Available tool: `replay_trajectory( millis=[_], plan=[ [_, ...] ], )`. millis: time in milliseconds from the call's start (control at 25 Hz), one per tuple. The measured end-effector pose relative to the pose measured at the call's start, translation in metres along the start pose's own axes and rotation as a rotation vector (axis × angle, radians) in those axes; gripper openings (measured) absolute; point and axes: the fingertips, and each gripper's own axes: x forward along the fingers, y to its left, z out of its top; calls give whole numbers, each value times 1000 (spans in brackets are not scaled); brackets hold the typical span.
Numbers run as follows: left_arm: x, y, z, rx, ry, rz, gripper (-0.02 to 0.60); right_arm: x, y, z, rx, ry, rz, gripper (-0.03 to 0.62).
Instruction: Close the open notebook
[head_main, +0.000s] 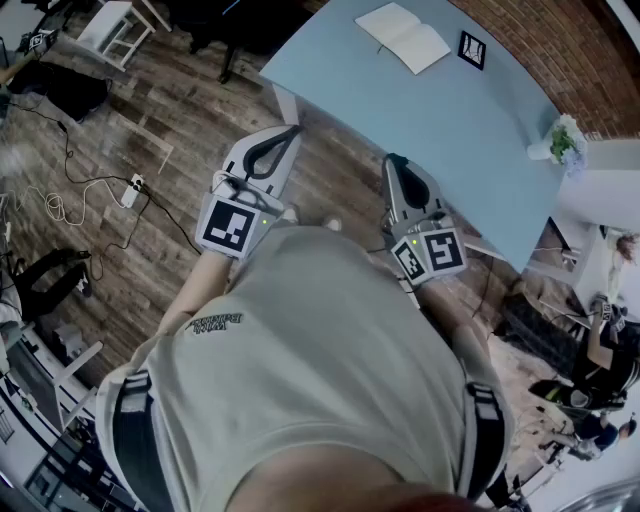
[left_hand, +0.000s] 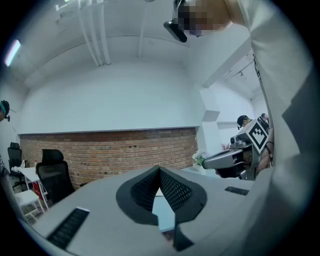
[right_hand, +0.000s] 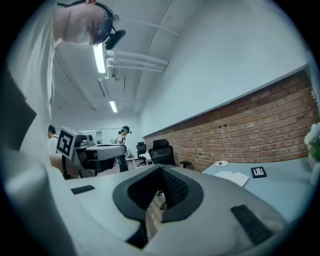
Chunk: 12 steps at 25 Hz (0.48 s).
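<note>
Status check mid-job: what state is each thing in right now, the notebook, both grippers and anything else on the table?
Notebook: open, lying flat on the blue table, untouched.
Left gripper: shut, holding nothing.
Right gripper: shut, holding nothing.
Marker card: lying flat beside the notebook.
Potted plant: upright at the table's edge.

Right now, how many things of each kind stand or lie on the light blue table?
Open notebook: 1
Black marker card: 1
Potted plant: 1
Small white dish: 1
Total: 4
</note>
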Motion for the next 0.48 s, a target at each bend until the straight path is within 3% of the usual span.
replay_trajectory(
  millis=[480],
  plan=[
    [-1,-7,-3,-14,16,1,11,-4,2,-1,-2,10,20,2]
  ],
)
